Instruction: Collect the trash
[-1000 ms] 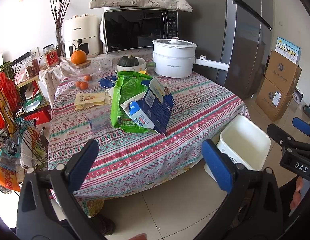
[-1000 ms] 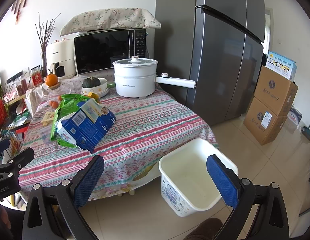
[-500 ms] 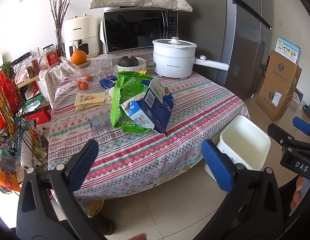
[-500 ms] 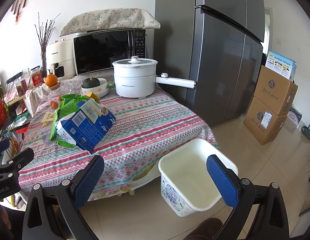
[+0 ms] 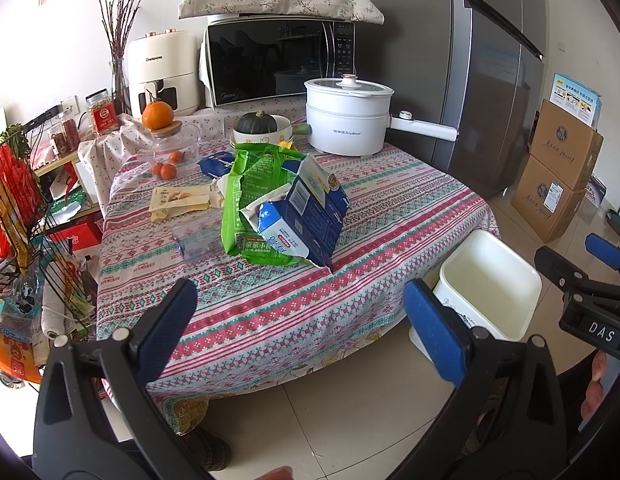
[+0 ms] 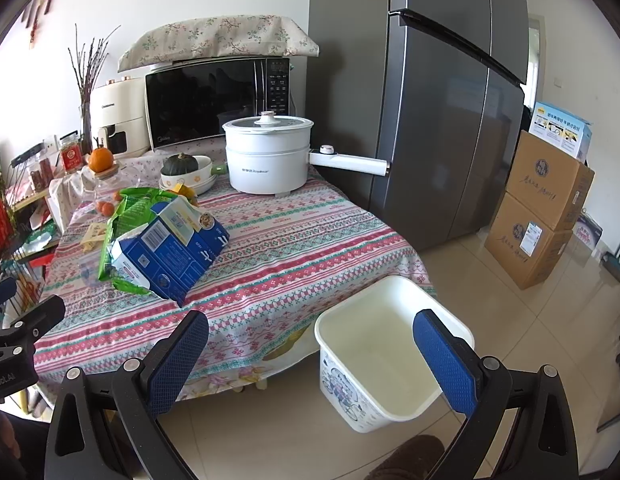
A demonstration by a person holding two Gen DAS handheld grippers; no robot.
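Observation:
A torn blue carton (image 5: pixel 305 216) (image 6: pixel 169 248) lies on a green plastic bag (image 5: pixel 249 184) (image 6: pixel 127 216) in the middle of the patterned tablecloth. A yellow wrapper (image 5: pixel 179 198) and a clear plastic piece (image 5: pixel 195 242) lie to their left. On the floor by the table's right edge stands a white bin (image 5: pixel 488 286) (image 6: pixel 384 346) with nothing in it. My left gripper (image 5: pixel 297 316) hangs open before the table's front edge. My right gripper (image 6: pixel 310 340) is open too, low over the bin's near-left rim. Both hold nothing.
At the table's back stand a white electric pot (image 5: pixel 348 120), a bowl with a dark squash (image 5: pixel 257 126), a glass jar with oranges (image 5: pixel 169 144), a microwave (image 5: pixel 277 64). A grey fridge (image 6: pixel 438 100) is right, cardboard boxes (image 6: pixel 538 208) beyond, a wire rack (image 5: pixel 17 216) left.

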